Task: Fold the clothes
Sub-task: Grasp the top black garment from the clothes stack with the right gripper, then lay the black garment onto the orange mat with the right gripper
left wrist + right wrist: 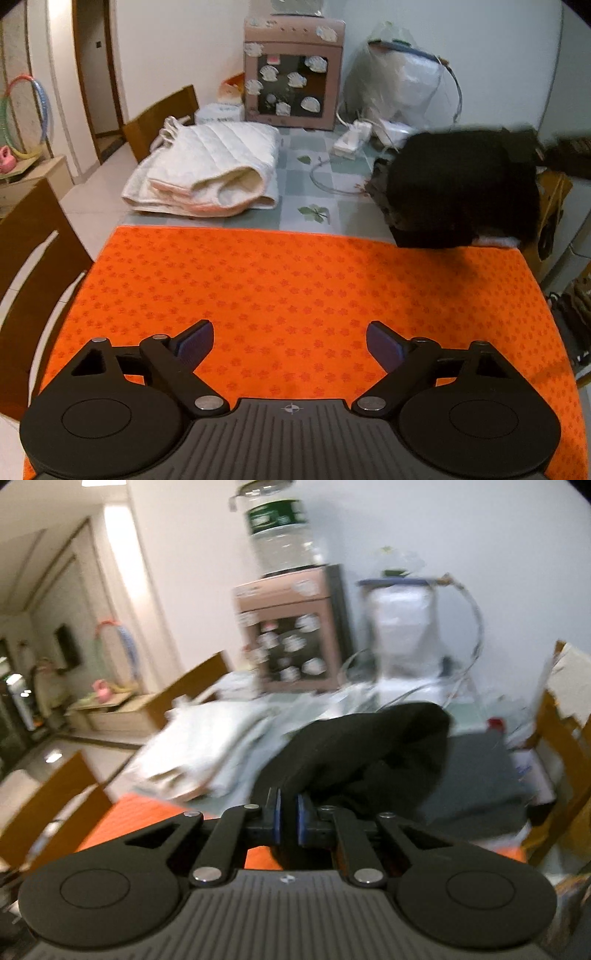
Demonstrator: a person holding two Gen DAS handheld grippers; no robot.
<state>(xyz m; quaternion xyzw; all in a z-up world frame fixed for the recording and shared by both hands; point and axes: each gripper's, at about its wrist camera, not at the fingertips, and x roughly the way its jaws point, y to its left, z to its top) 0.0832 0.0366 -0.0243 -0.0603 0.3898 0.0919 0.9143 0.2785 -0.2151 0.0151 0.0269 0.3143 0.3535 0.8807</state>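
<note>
- We see the left gripper [290, 341] over the orange mat [295, 280], jaws wide apart, nothing between them.
- Right gripper [288, 821]: jaws nearly together, pinching a fold of the black garment [369, 746].
- In the left view, the garment [461, 184] sits at 2 o'clock, at the mat's far corner.
- White quilt [207, 170] lies at 11 o'clock beyond the mat.

My right tongs [288, 821] pinch a fold of black garment [369, 746]. Ahead it drapes; orange mat [125, 819] lies below-left.
</note>
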